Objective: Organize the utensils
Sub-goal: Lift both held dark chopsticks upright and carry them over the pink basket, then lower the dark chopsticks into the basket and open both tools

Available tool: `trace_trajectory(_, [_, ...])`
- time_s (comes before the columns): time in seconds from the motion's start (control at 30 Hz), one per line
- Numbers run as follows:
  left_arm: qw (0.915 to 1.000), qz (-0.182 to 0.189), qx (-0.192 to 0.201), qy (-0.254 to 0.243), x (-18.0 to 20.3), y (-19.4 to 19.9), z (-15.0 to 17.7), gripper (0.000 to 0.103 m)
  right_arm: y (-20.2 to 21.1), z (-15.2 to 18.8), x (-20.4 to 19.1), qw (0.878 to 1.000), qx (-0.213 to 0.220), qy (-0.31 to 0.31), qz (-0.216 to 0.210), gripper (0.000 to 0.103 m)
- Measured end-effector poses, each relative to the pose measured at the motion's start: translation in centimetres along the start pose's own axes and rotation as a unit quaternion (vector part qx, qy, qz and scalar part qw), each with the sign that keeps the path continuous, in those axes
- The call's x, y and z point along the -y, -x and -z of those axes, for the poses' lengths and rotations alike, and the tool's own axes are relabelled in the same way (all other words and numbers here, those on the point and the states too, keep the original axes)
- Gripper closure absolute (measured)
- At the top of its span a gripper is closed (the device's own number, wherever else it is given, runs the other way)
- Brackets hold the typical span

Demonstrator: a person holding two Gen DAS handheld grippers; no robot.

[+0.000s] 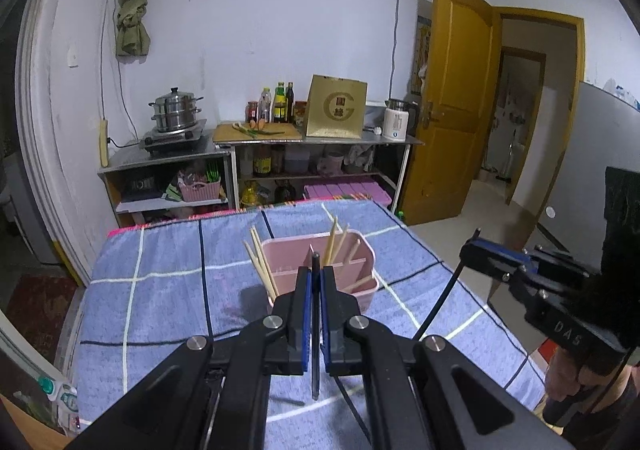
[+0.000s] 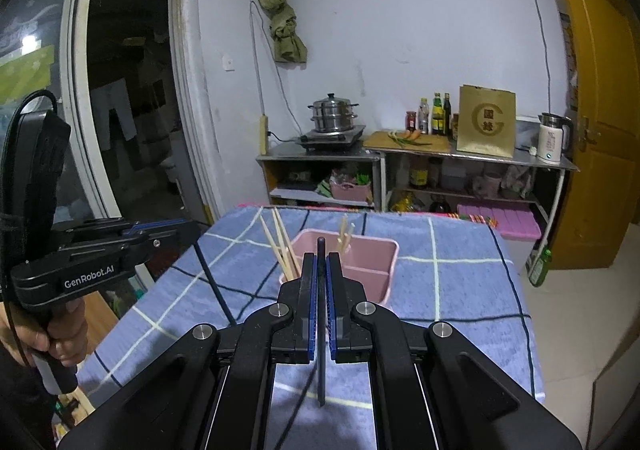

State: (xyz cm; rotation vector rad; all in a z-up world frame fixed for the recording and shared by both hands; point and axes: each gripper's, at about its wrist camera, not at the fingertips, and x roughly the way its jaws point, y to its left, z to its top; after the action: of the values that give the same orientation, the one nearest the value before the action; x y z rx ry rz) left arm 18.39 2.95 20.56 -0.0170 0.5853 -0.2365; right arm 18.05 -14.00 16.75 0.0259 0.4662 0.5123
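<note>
- Black, slender and straight, a chopstick (image 1: pixel 315 314) stands clamped between the blue pads of the left gripper (image 1: pixel 316 278) in the left wrist view — jaws closed tight on it, its tip rising above the fingertips and its lower end hanging below them over the cloth.
- Ahead of that gripper sits a pink plastic organizer (image 1: pixel 362 250), rectangular with thin inner dividers, on a blue checked tablecloth (image 1: pixel 160 290) of soft, towel-like weave.
- Pale bamboo chopsticks (image 1: pixel 262 266) lean out of its left compartment; a few more stand tilted in the back one.
- At the right edge the right gripper (image 1: pixel 476 246) shows from the side, closed on a second black chopstick (image 1: pixel 444 298) that slants down from it.
- From the right wrist view, the right gripper (image 2: pixel 321 266) is likewise shut on its black chopstick (image 2: pixel 321 330), held upright between ribbed blue pads.
- The pink organizer (image 2: pixel 380 270) lies just beyond the fingertips, bamboo sticks (image 2: pixel 282 246) fanning from its left end.
- At left, a hand (image 2: pixel 60 326) grips the handle of the left gripper (image 2: pixel 188 226) — matte black — its chopstick (image 2: pixel 212 282) angling down toward the cloth (image 2: pixel 460 290).
</note>
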Motion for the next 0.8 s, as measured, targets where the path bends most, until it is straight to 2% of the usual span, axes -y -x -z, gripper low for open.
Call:
trace_trajectory(0.5, [0.9989, -0.005, 0.046, 0.005, -0.9, 0.7, -6.3, 0.099, -0.9, -5.2, -1.2, 0.998, 0.062, 0.005, -0.021, 0.099])
trace_trajectory(0.8, [0.9984, -0.013, 0.054, 0.013, -2.4, -1.5, -8.5, 0.099, -2.7, -6.7, -0.8, 0.997, 0.081, -0.001, -0.017, 0.099])
